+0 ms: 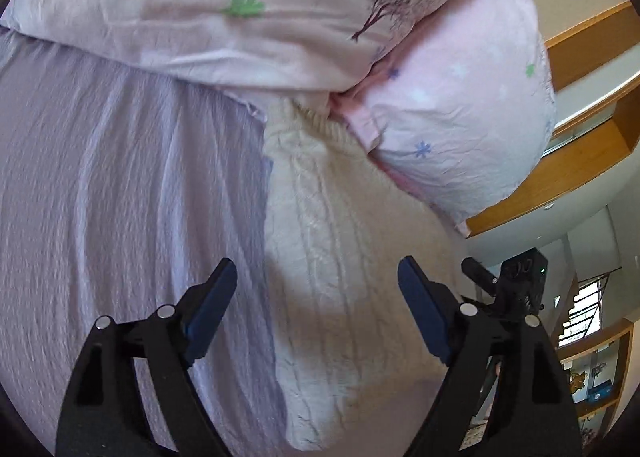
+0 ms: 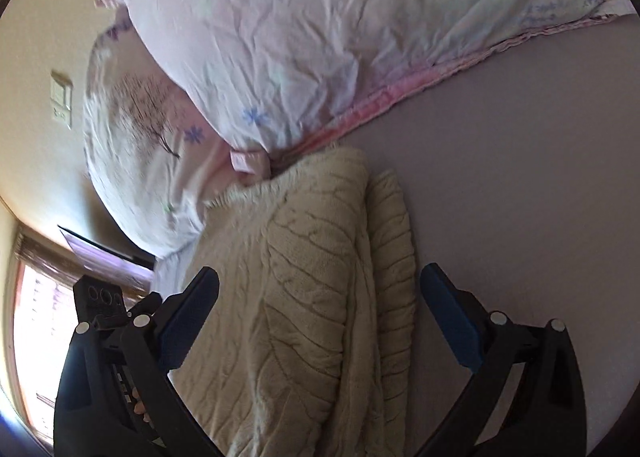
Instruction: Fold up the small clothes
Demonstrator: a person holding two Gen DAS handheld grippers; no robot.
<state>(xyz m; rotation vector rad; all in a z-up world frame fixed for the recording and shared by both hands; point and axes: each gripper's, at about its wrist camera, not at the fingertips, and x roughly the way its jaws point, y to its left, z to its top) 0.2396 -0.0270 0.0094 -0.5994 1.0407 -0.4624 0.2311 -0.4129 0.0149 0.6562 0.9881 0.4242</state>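
Observation:
A cream cable-knit sweater [image 1: 344, 257] lies on a lilac bed sheet [image 1: 120, 185], its far end tucked against the pillows. My left gripper [image 1: 318, 293] is open and empty, hovering over the sweater's left edge. In the right wrist view the sweater [image 2: 312, 277] shows a folded layer along its right side. My right gripper [image 2: 320, 297] is open and empty above the sweater, its fingers straddling it. The other gripper shows at the right of the left wrist view [image 1: 516, 281] and at the left of the right wrist view [image 2: 100, 305].
Two pink floral pillows [image 1: 460, 117] [image 1: 220, 9] lie at the head of the bed, touching the sweater's far end. A wooden headboard shelf [image 1: 580, 161] stands behind them. The sheet [image 2: 520, 161] spreads right of the sweater. A window [image 2: 36, 337] and wall switch [image 2: 61, 99] are at left.

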